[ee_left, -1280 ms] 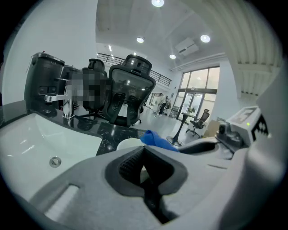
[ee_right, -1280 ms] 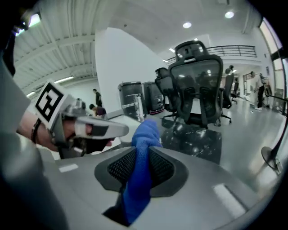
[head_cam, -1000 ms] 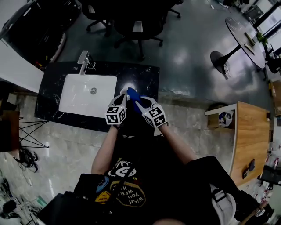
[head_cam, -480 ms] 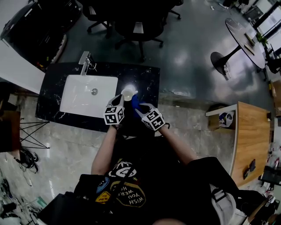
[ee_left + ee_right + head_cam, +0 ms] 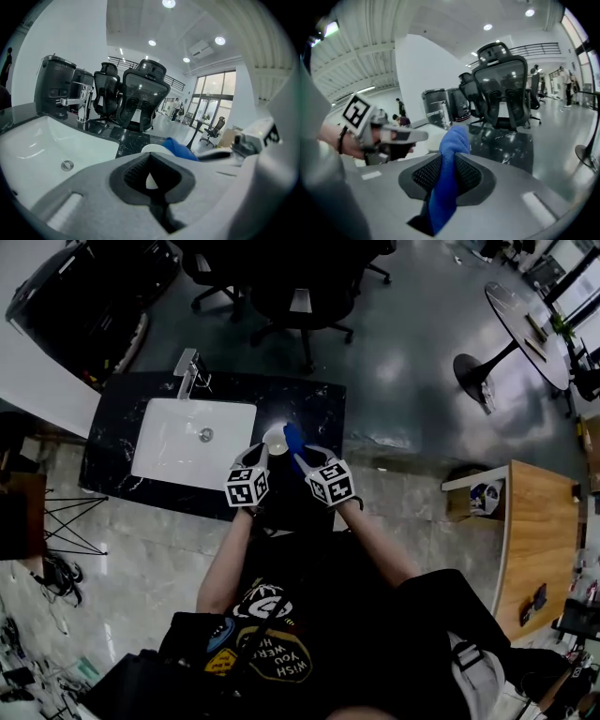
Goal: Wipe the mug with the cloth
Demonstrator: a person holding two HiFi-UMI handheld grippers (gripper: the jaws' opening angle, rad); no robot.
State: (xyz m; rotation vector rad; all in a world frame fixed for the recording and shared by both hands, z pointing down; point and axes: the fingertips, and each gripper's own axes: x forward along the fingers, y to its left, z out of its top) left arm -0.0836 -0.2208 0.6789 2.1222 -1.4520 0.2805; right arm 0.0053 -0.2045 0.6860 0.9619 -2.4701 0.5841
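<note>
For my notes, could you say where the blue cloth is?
Head view, centre: the blue cloth is pinched in the right gripper, just right of the white mug.

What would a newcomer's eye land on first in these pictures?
The bright blue cloth, pinched in the right gripper, stands out against the black counter. It is at the rim of the white mug, which the left gripper holds over the counter just right of the white sink.
</note>
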